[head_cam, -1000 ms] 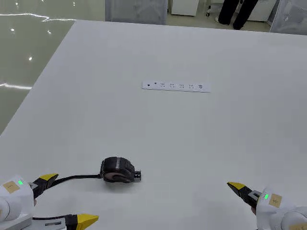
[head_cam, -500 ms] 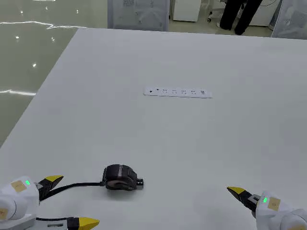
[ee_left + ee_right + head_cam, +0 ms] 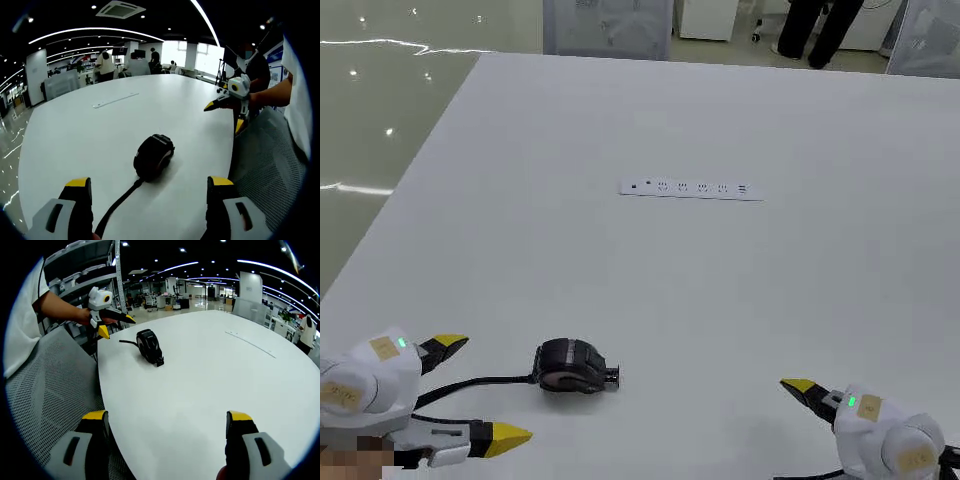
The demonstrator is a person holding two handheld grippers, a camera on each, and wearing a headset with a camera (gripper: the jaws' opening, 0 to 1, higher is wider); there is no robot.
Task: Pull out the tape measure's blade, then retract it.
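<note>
Yellow tips mark the left gripper [image 3: 485, 390] at the near left of the white surface [image 3: 720, 290], with its jaws spread wide and holding nothing. A black cord [image 3: 480, 381] runs from between those jaws rightward along the surface to the tape measure [image 3: 570, 365]. The tape measure is a dark, rounded case that rests on the surface just right of the left gripper, near the front edge. In the left gripper view it sits ahead of the jaws, centred between them but not touched by either. A small black tab sticks out of the case's right end, and no length of blade is drawn out. Farther off, near the middle of the surface, lies a long white power strip [image 3: 690, 189], well apart from everything else. At the near right the right gripper [image 3: 167, 416] is also wide open and empty, well apart from the tape measure, its jaws pointing across the bare surface
</note>
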